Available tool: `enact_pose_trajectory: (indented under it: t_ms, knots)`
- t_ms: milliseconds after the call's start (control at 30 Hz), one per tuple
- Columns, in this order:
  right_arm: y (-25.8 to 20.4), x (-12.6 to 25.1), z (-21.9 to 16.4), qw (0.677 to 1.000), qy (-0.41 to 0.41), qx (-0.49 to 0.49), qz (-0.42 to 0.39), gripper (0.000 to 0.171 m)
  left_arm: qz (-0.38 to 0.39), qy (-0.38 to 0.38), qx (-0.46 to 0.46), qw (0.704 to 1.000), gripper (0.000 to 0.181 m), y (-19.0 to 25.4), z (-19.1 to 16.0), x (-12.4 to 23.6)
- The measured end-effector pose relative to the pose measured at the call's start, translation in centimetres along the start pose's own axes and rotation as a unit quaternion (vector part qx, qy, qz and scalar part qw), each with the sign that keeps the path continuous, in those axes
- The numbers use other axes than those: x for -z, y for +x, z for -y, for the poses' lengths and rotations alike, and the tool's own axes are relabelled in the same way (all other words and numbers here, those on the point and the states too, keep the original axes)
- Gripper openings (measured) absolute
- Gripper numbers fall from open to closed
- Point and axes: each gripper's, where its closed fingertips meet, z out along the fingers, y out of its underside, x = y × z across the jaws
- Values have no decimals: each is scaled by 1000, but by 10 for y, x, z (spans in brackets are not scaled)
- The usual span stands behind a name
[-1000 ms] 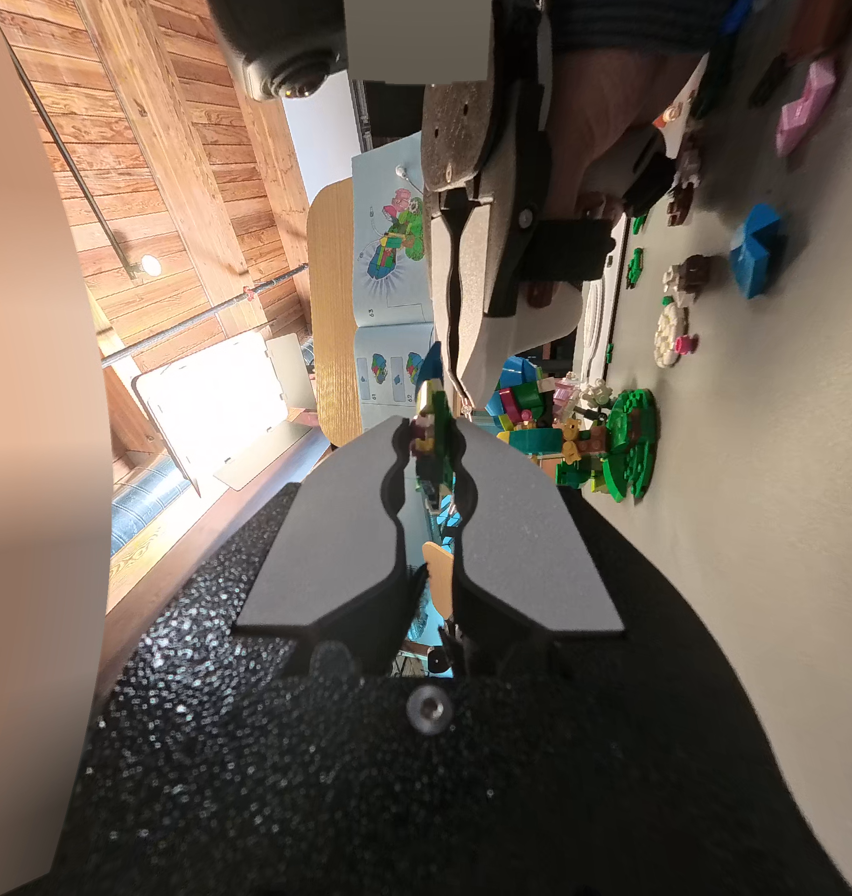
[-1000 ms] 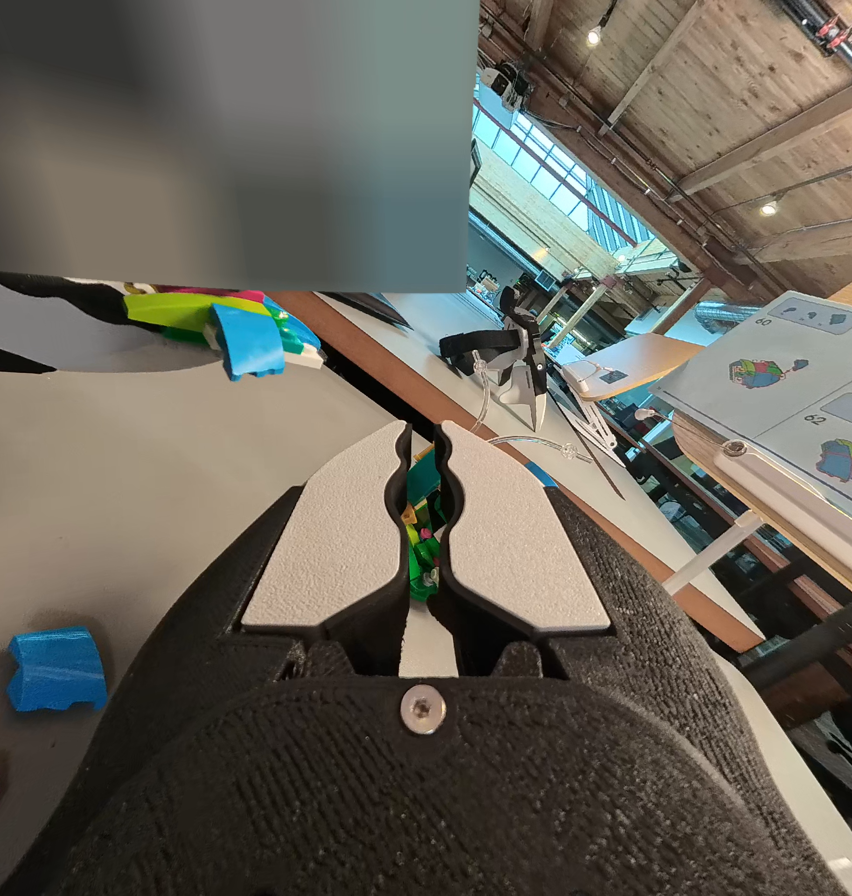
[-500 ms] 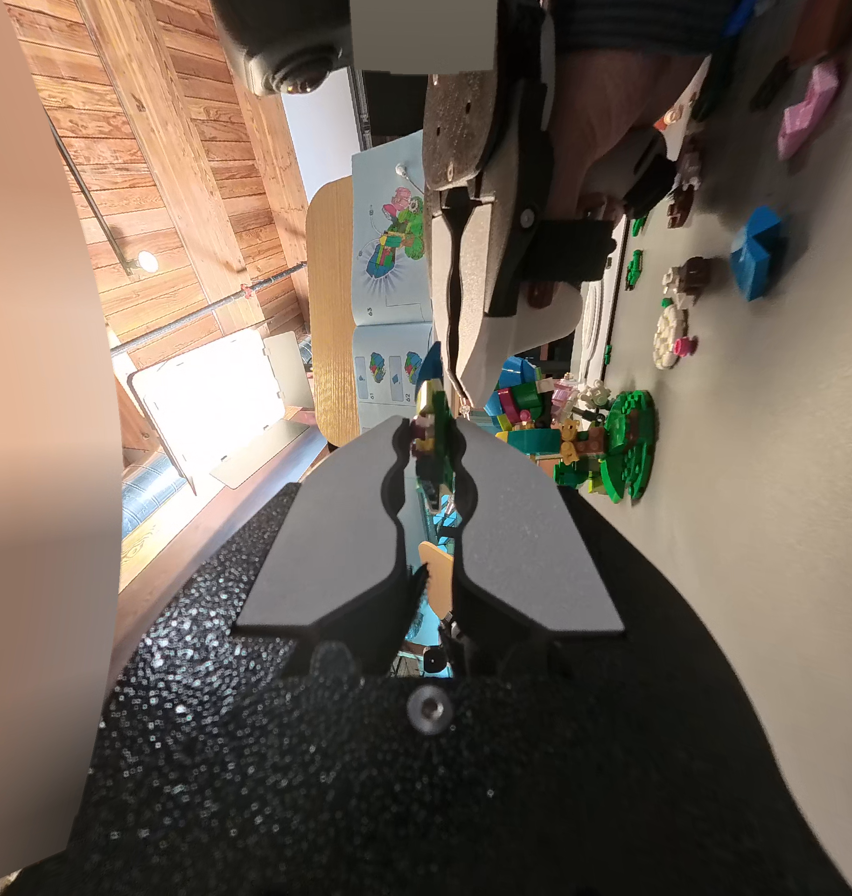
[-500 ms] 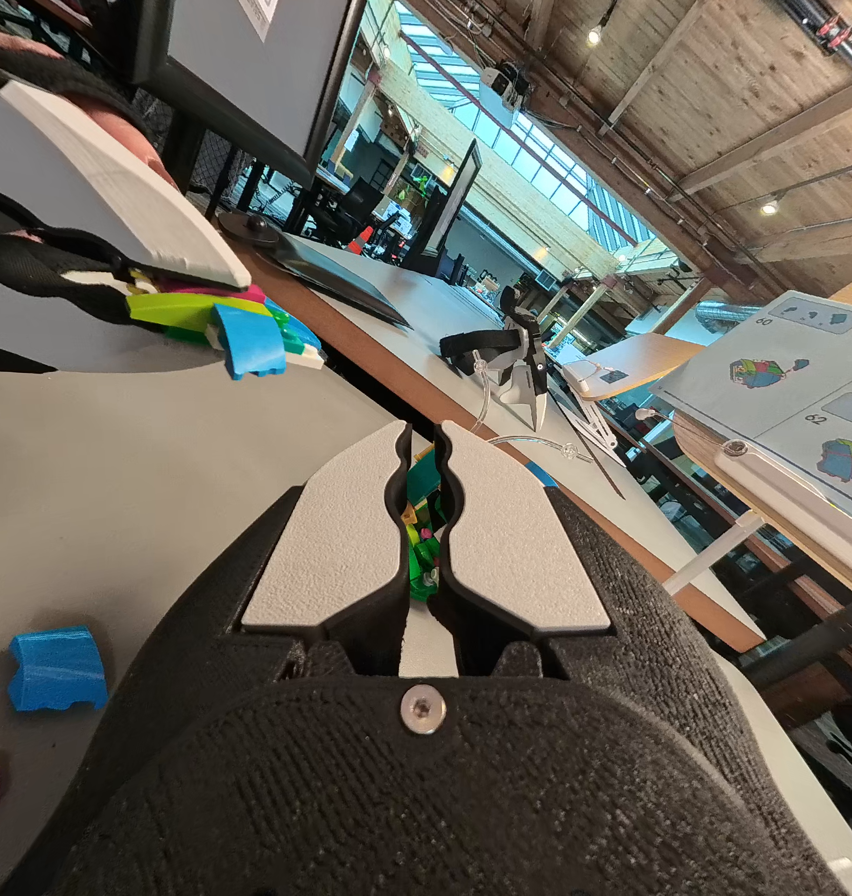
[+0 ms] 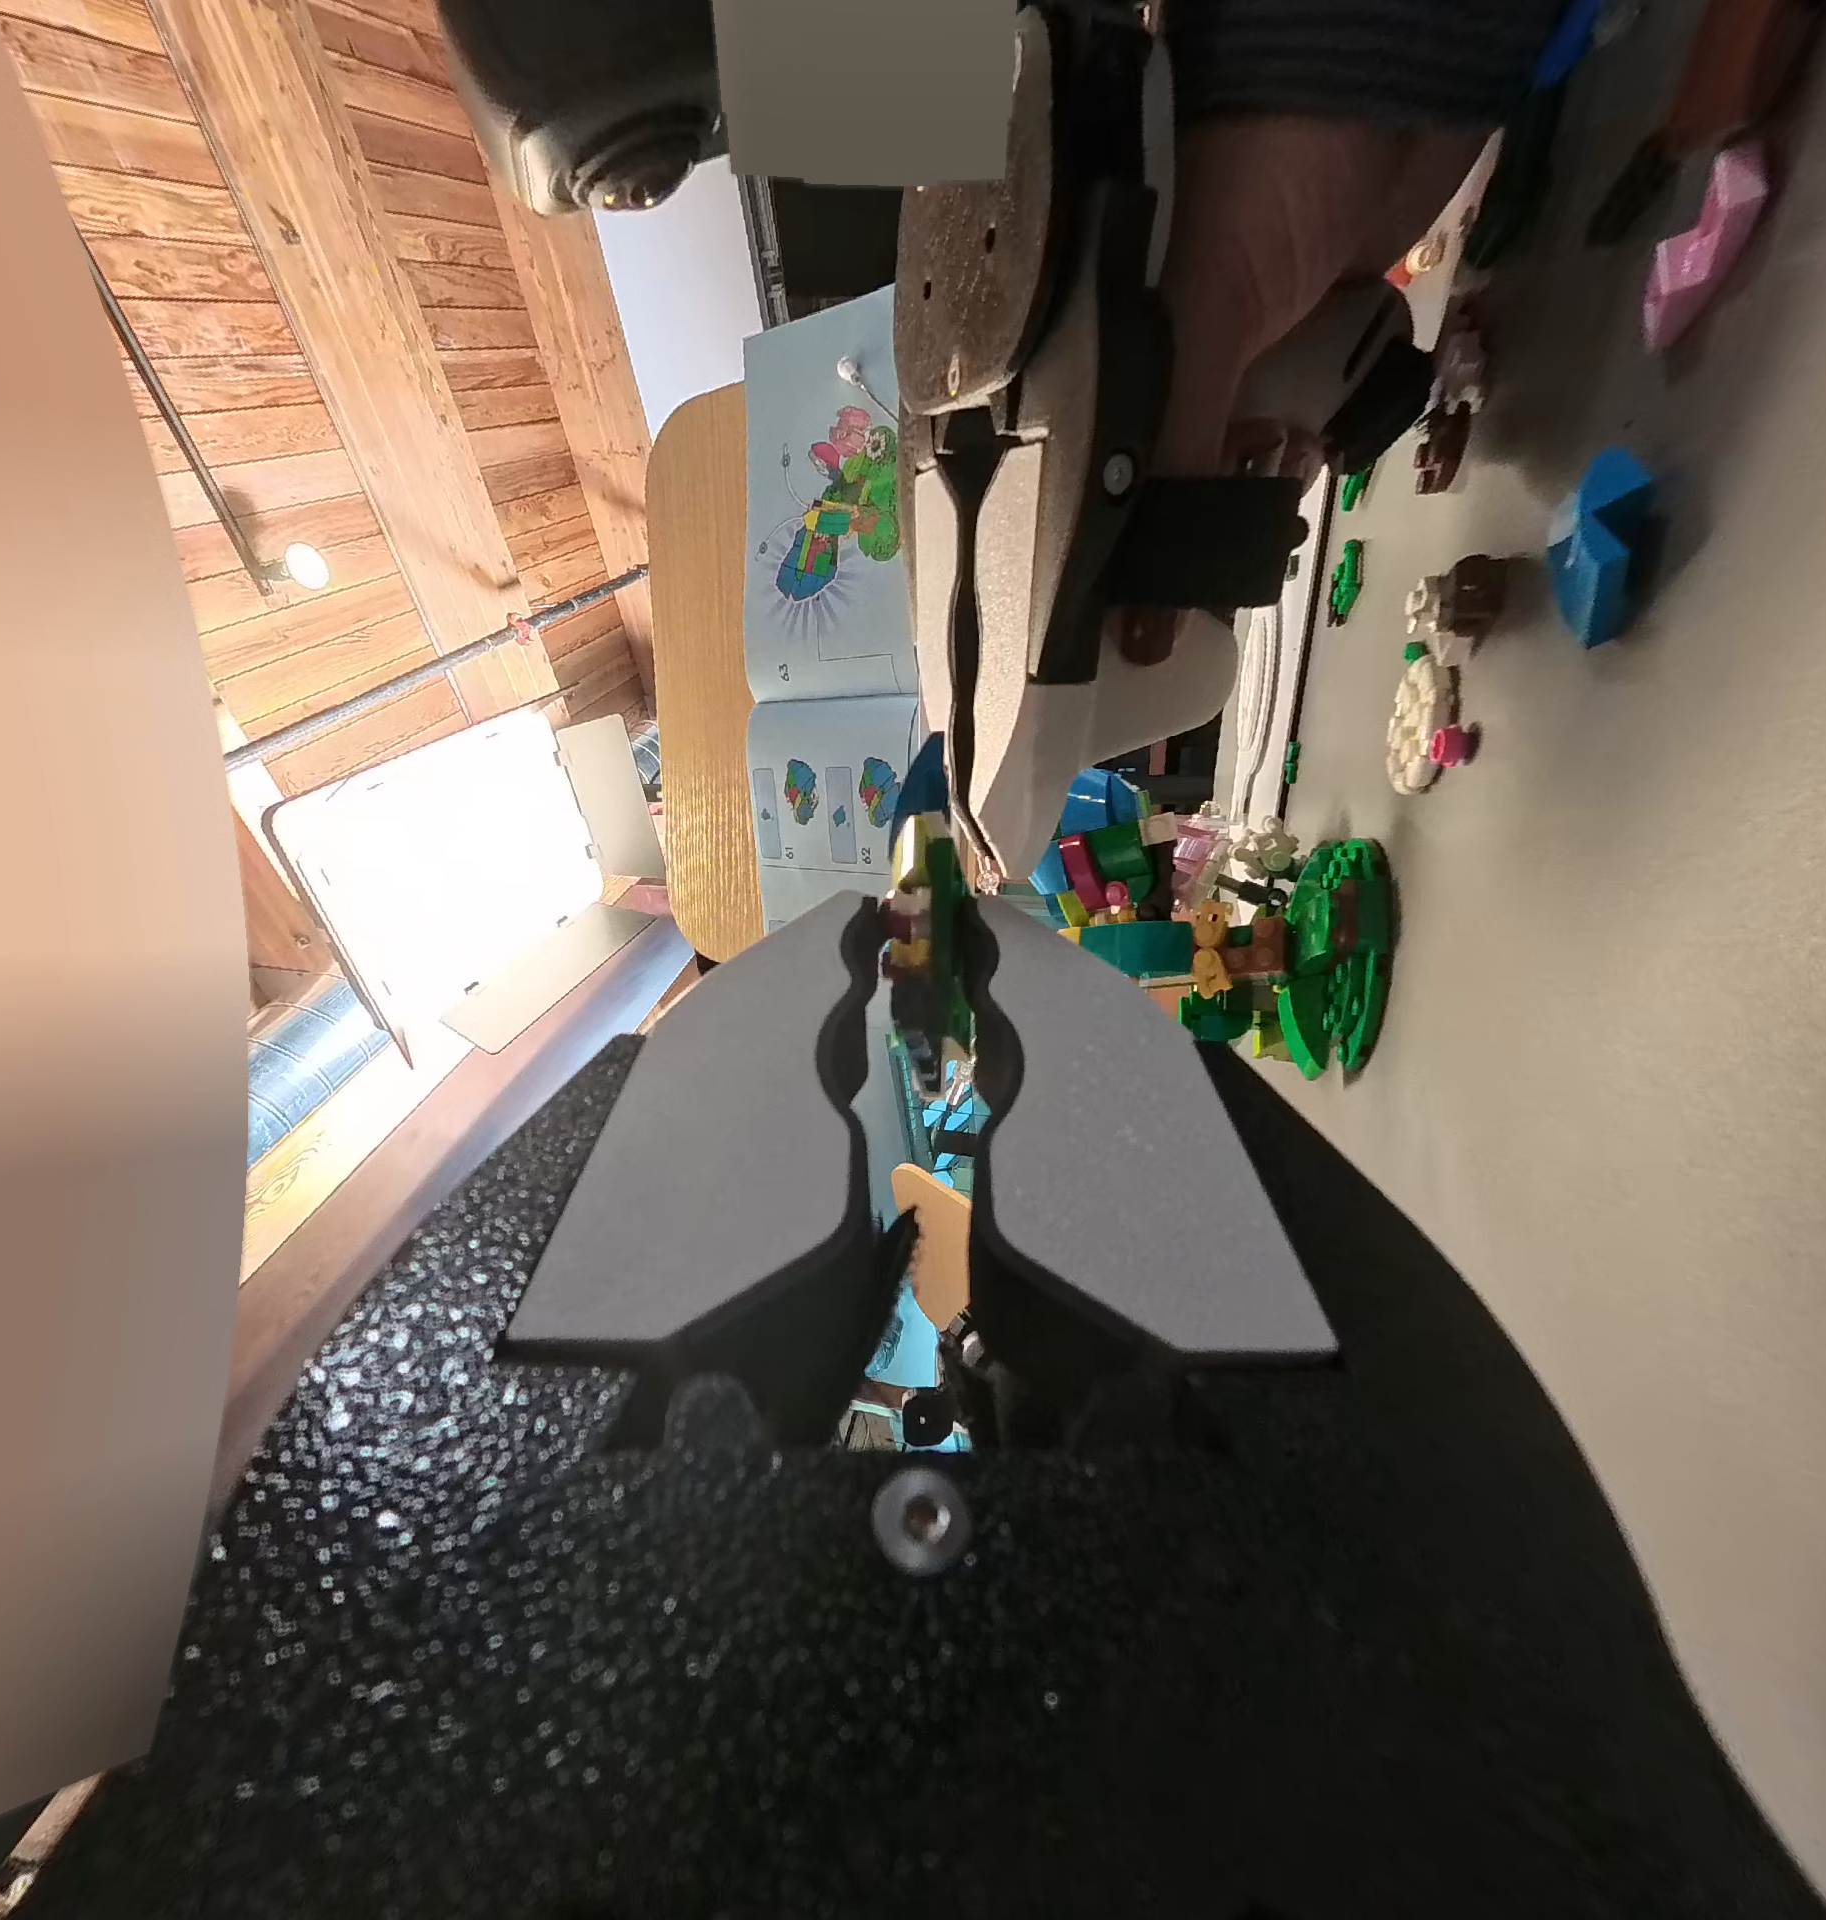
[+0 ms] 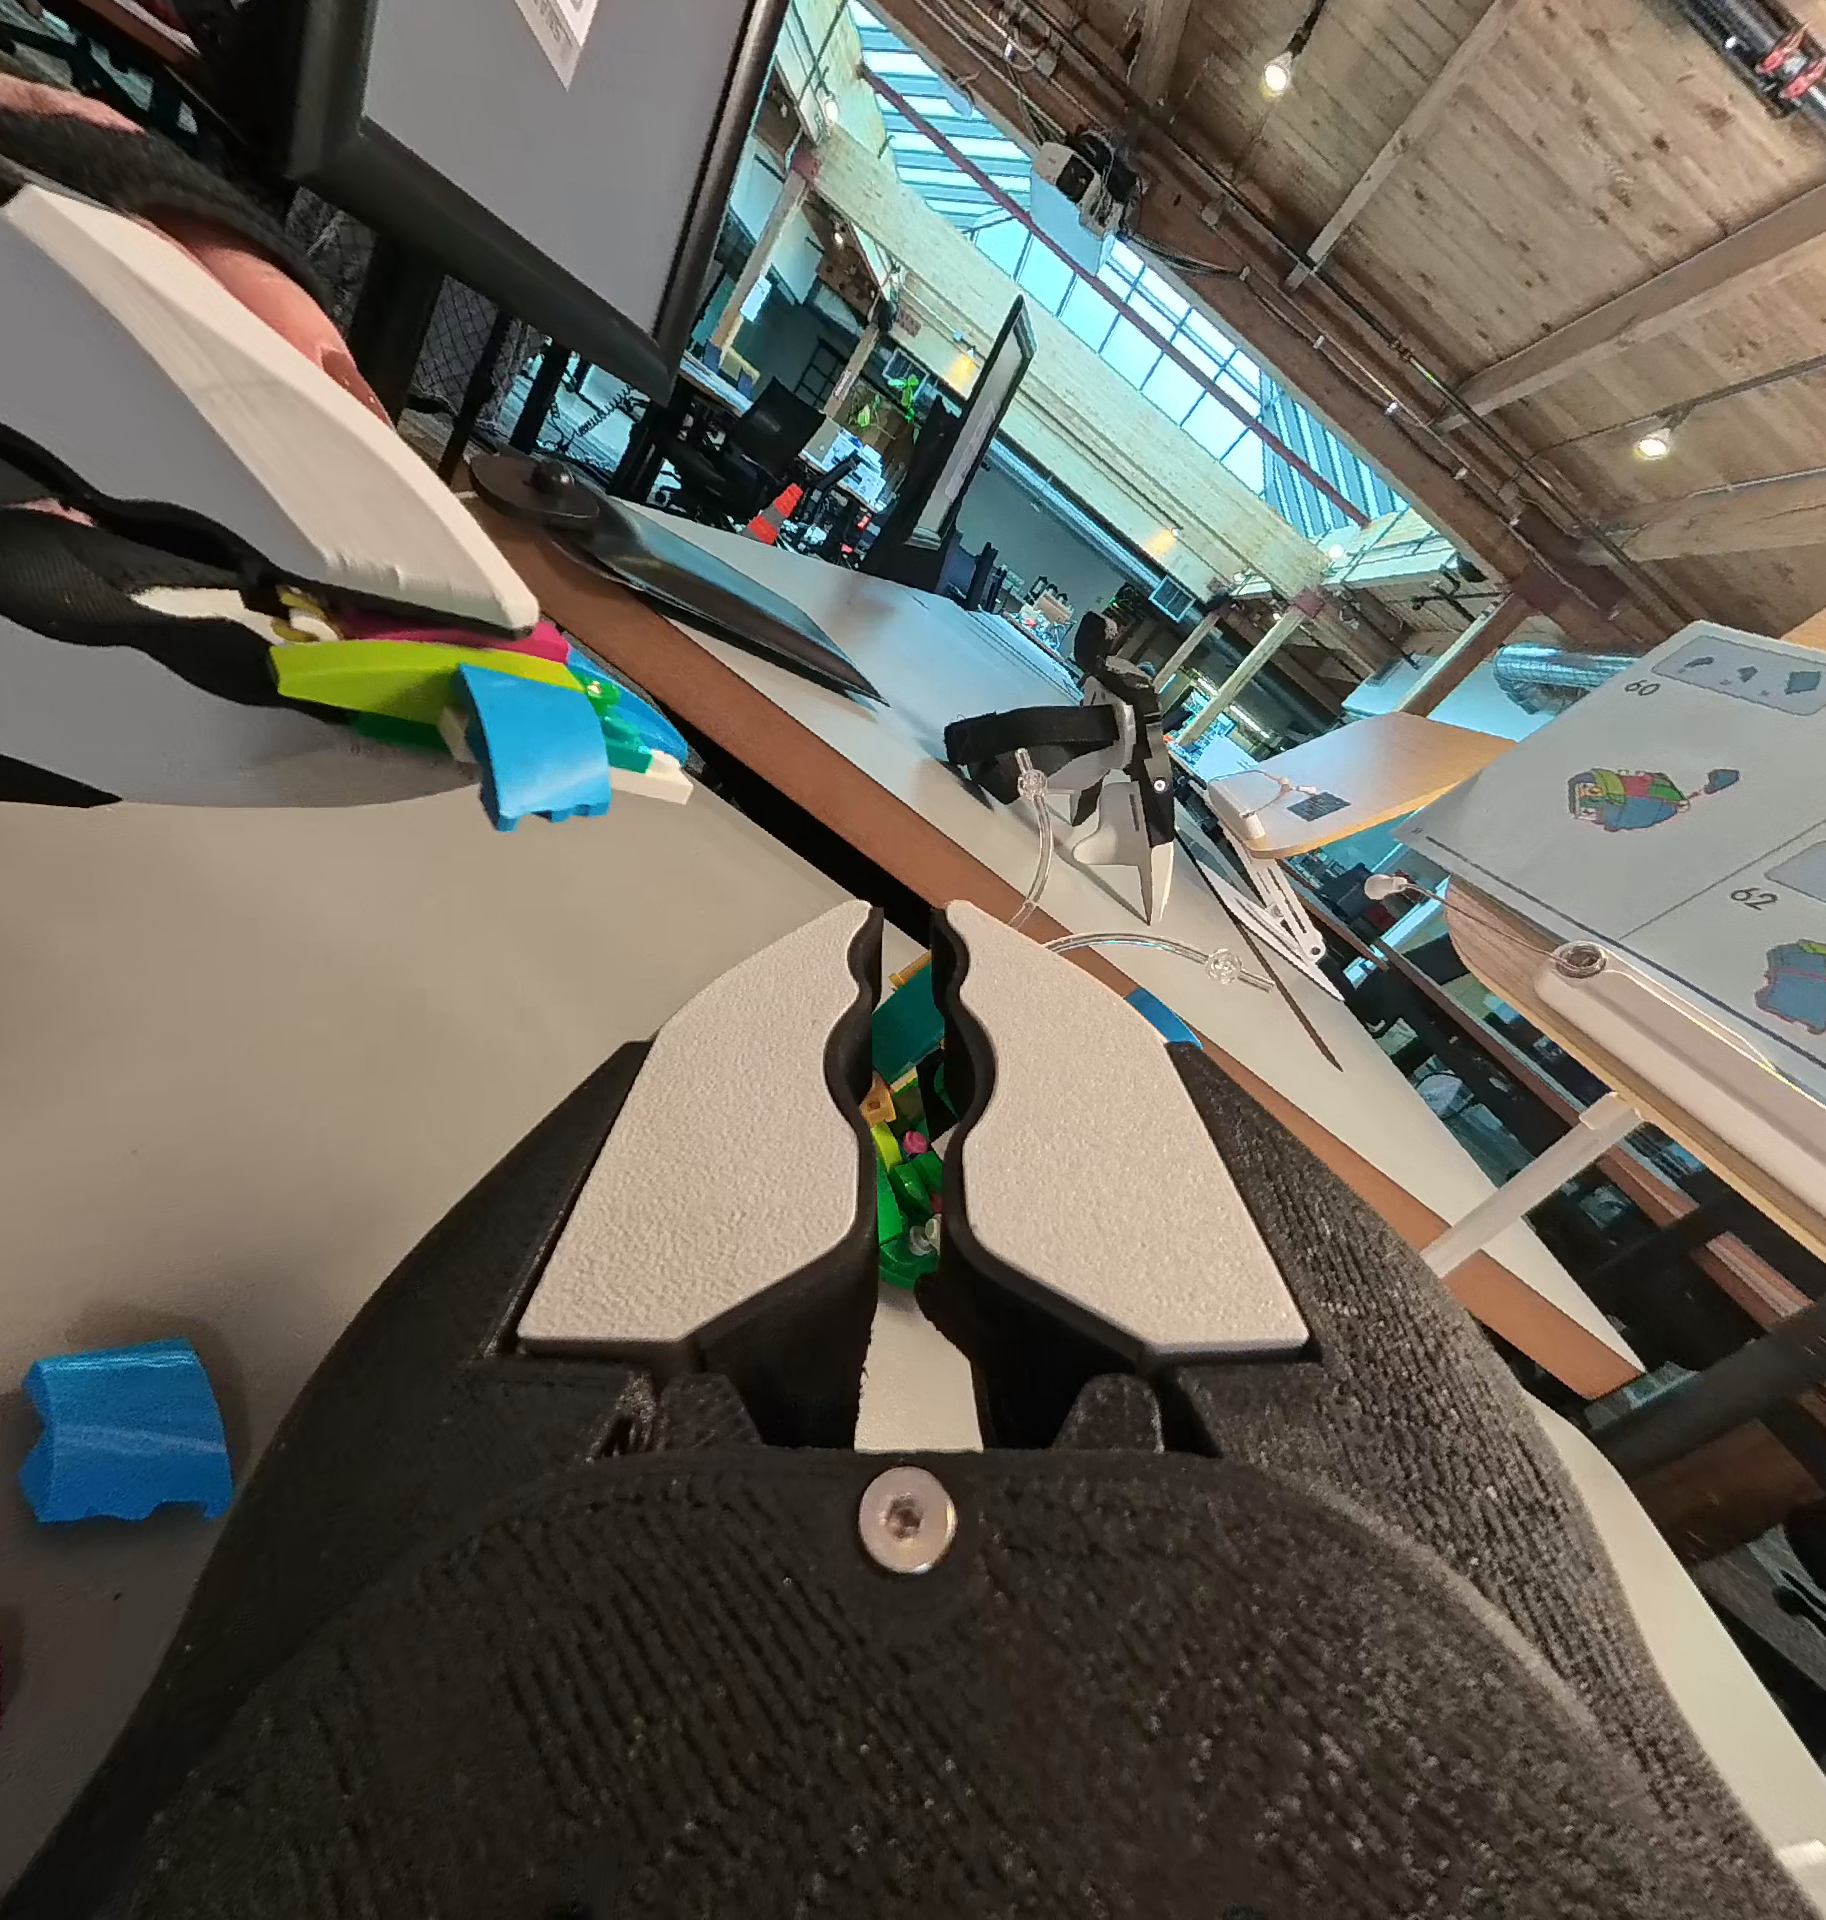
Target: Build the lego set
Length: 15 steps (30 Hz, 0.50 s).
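My left gripper (image 5: 919,914) is shut on a small lego assembly (image 5: 924,925), seen edge on in green, yellow and dark red. In the right wrist view the same assembly (image 6: 493,717) shows lime, blue and magenta bricks sticking out of the left gripper (image 6: 473,665) at the upper left. My right gripper (image 5: 982,862) comes down from above with its jaws together. A tiny pale piece (image 5: 989,881) sits at its tip, right beside the held assembly. In its own view the right gripper (image 6: 904,925) leaves only a narrow slit. A larger green lego model (image 5: 1335,956) stands on the grey table (image 5: 1615,1143).
The open instruction booklet (image 5: 836,582) rests on a wooden stand, also in the right wrist view (image 6: 1719,810). Loose on the table are blue blocks (image 5: 1605,551) (image 6: 124,1429), a pink block (image 5: 1709,239), a white round piece (image 5: 1423,727) and small green bits (image 5: 1345,582). A spare gripper (image 6: 1106,790) lies on the far table. Spacing between my two grippers at the tips: around 7 cm.
Almost nothing. Both grippers keep their grip and their places, with only a slight drift of the views.
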Motion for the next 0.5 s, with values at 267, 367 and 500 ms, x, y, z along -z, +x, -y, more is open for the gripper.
enact_pose_trajectory:
  t_ms: [267,367,500]
  knots:
    - [0,0,0,1000,0,0,0,6,-1,1,0,1000,14,0,0,0]
    - [-1,0,0,1000,-1,0,1,6,-2,1,0,1000,14,1,0,0]
    - [-1,0,0,1000,-1,0,1,6,-3,0,0,1000,14,1,0,0]
